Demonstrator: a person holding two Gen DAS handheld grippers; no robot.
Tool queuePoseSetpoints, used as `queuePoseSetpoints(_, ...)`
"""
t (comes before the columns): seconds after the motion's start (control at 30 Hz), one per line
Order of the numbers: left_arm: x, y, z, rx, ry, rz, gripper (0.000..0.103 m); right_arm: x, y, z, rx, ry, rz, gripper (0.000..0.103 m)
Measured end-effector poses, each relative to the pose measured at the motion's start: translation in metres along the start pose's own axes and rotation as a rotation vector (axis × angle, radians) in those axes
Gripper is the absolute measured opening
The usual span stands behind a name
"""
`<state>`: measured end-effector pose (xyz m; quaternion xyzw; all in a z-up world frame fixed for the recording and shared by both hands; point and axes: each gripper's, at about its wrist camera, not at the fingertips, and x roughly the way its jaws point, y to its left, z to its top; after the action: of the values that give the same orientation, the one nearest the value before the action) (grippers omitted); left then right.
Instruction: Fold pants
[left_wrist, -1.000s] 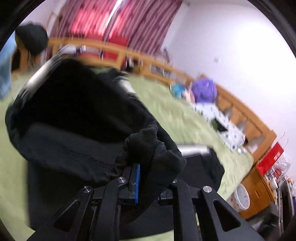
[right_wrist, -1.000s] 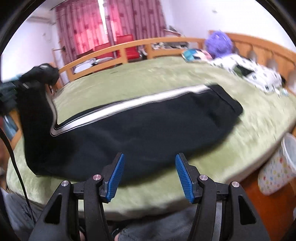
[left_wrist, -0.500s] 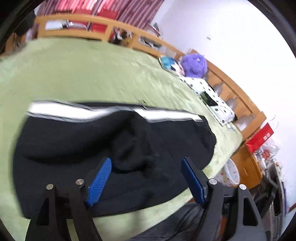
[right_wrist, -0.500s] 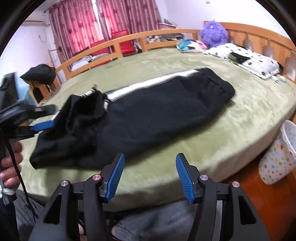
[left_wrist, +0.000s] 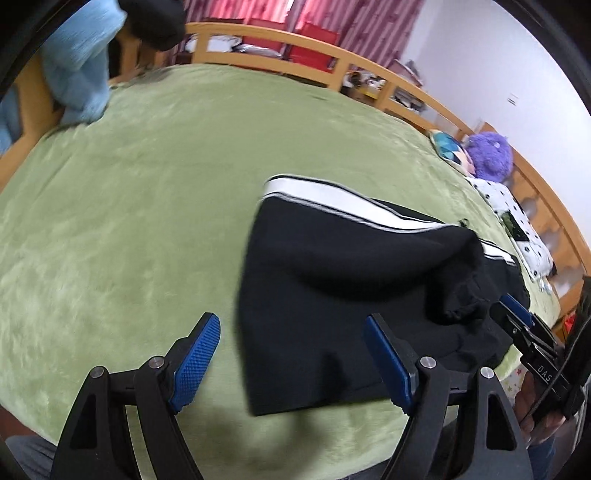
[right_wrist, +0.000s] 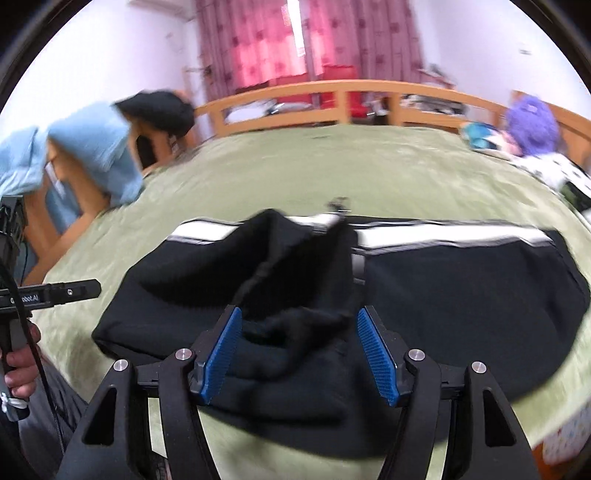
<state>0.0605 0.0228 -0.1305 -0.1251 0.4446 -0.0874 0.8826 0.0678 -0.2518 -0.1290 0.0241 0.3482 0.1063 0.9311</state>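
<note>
Black pants (left_wrist: 332, 277) with a white side stripe lie folded over on the green bed (left_wrist: 129, 221). My left gripper (left_wrist: 290, 325) hovers open over the pants' left folded edge, nothing pressed between its pads. In the right wrist view the pants (right_wrist: 461, 288) spread across the bed, with the bunched leg end lying on top. My right gripper (right_wrist: 298, 315) is low over that bunch. Its jaws are opening, and the cloth sits between the pads without being pinched. The right gripper (left_wrist: 513, 310) also shows at the edge of the left view, and the left gripper (right_wrist: 74, 290) at the left of the right view.
A wooden rail (left_wrist: 280, 40) rings the bed. A light blue cloth (left_wrist: 77, 66) and a black bag (left_wrist: 155, 18) hang at its far left. A purple plush toy (left_wrist: 489, 155) and a spotted pillow (left_wrist: 517, 221) lie far right. A patterned bin (right_wrist: 565, 435) stands beside the bed.
My left gripper let go of the leg end, which now lies folded over the pants, and swung left to the folded edge. My right gripper moved in over the bunched cloth and widened.
</note>
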Motion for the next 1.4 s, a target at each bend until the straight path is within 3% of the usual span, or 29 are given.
queuePoseSetpoints(0.1,0.011,0.009,-0.001,-0.029,0.008,-0.043,0.079,0.027,0.011,0.011,-0.044,0.034,-0.010,0.064)
queuePoseSetpoints(0.2,0.027,0.010,-0.002,-0.012,0.029,-0.091,0.079,0.052,0.004,0.026,0.020,0.069,0.023,0.064)
queuePoseSetpoints(0.27,0.039,0.016,-0.003,-0.006,0.060,-0.091,0.079,0.063,-0.002,0.038,0.054,0.076,0.038,0.055)
queuePoseSetpoints(0.3,0.048,0.018,-0.005,-0.003,0.089,-0.093,0.077,0.069,-0.004,0.044,0.055,0.089,0.018,0.022)
queuePoseSetpoints(0.33,0.055,0.019,-0.006,-0.005,0.119,-0.093,0.077,0.075,-0.007,0.052,0.050,0.103,-0.004,0.007)
queuePoseSetpoints(0.4,0.065,0.024,-0.011,-0.013,0.155,-0.109,0.077,0.077,-0.015,0.068,0.052,0.059,-0.019,0.005)
queuePoseSetpoints(0.47,0.066,0.026,-0.015,-0.009,0.148,-0.137,0.078,0.074,-0.026,0.088,0.083,0.011,0.026,0.005)
queuePoseSetpoints(0.57,0.064,0.029,-0.013,-0.032,0.154,-0.188,0.080,0.082,-0.041,0.115,0.134,0.009,0.058,0.005)
queuePoseSetpoints(0.63,0.066,0.033,-0.012,-0.066,0.177,-0.215,0.079,0.103,-0.041,0.112,0.117,0.084,0.002,0.006)
queuePoseSetpoints(0.67,0.066,0.034,-0.011,-0.065,0.183,-0.211,0.079,0.121,-0.040,0.104,0.099,0.178,-0.024,0.007)
queuePoseSetpoints(0.73,0.065,0.032,-0.013,-0.036,0.183,-0.196,0.079,0.145,-0.044,0.085,0.099,0.326,-0.040,0.018)
queuePoseSetpoints(0.77,0.065,0.029,-0.014,-0.022,0.183,-0.187,0.079,0.145,-0.047,0.078,0.109,0.345,-0.023,0.018)
queuePoseSetpoints(0.8,0.064,0.027,-0.015,-0.009,0.185,-0.178,0.079,0.136,-0.052,0.074,0.126,0.329,-0.007,0.018)
queuePoseSetpoints(0.87,0.062,0.024,-0.017,0.001,0.186,-0.173,0.079,0.111,-0.059,0.072,0.163,0.268,0.011,0.035)
queuePoseSetpoints(0.93,0.060,0.024,-0.017,-0.012,0.187,-0.185,0.079,0.078,-0.065,0.067,0.193,0.175,0.037,0.065)
queuePoseSetpoints(1.1,0.055,0.028,-0.020,-0.041,0.175,-0.206,0.079,0.041,-0.050,0.038,0.134,0.143,0.101,0.066)
queuePoseSetpoints(1.2,0.056,0.021,-0.020,-0.033,0.182,-0.204,0.079,0.042,-0.024,0.028,-0.012,0.140,0.083,0.066)
queuePoseSetpoints(1.27,0.056,0.015,-0.021,-0.022,0.181,-0.188,0.079,0.059,-0.004,0.025,-0.119,0.174,0.059,0.061)
queuePoseSetpoints(1.3,0.056,0.014,-0.020,-0.021,0.182,-0.181,0.079,0.073,0.004,0.020,-0.172,0.222,0.024,0.050)
queuePoseSetpoints(1.33,0.057,0.012,-0.020,-0.021,0.184,-0.171,0.079,0.079,0.009,0.018,-0.214,0.244,-0.017,0.021)
queuePoseSetpoints(1.4,0.056,0.009,-0.019,-0.016,0.177,-0.158,0.079,0.078,0.020,0.014,-0.278,0.266,-0.010,0.012)
